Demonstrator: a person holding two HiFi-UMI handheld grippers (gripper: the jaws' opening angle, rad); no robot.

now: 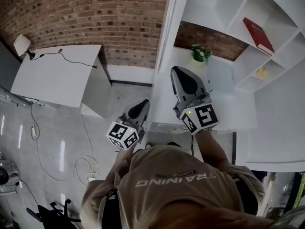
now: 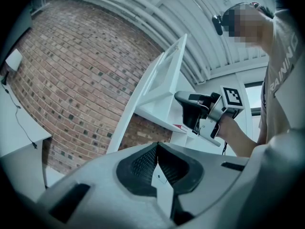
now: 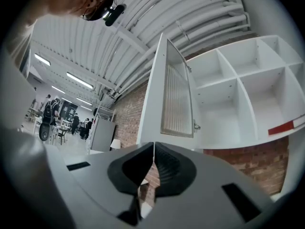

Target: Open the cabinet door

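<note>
- Most of the room's far side was a red-brown brick wall (image 1: pixel 95 13), above a glossy grey floor (image 1: pixel 57 142); the right gripper view showed a white ribbed ceiling (image 3: pixel 143 27) with strip lights.
- One tall white shelf unit (image 1: pixel 224 4) stood against the brick, its compartments open-fronted.
- The cabinet door (image 3: pixel 176 99) was swung open at the unit's left side, between the brick and the compartments, edge-on with a ribbed glass panel; from the head view it was a narrow white strip (image 1: pixel 167 37).
- A white table (image 1: pixel 57 75) stood to the left, well apart from the unit.
- The person's tan shirt (image 1: pixel 176 199) carried the word "TRAINING" (image 1: pixel 175 179); the small line by it was unreadable.
- The right gripper (image 1: pixel 180 74) hung over the unit's lower shelf, just right of the door, fingers pressed together on nothing (image 3: pixel 153 145).
- The left gripper (image 1: pixel 143 104) was lower and left, over the floor, its tips also together and empty (image 2: pixel 157 146).
- Both carried cubes with black-and-white square markers.
- A red book (image 1: pixel 258 35) leaned in one compartment; its white print was too small to read.
- A small green plant (image 1: pixel 200 53) sat on the lower shelf.
- A white lamp (image 1: pixel 21 44) and a black cable (image 1: pixel 76 61) lay on the table.
</note>
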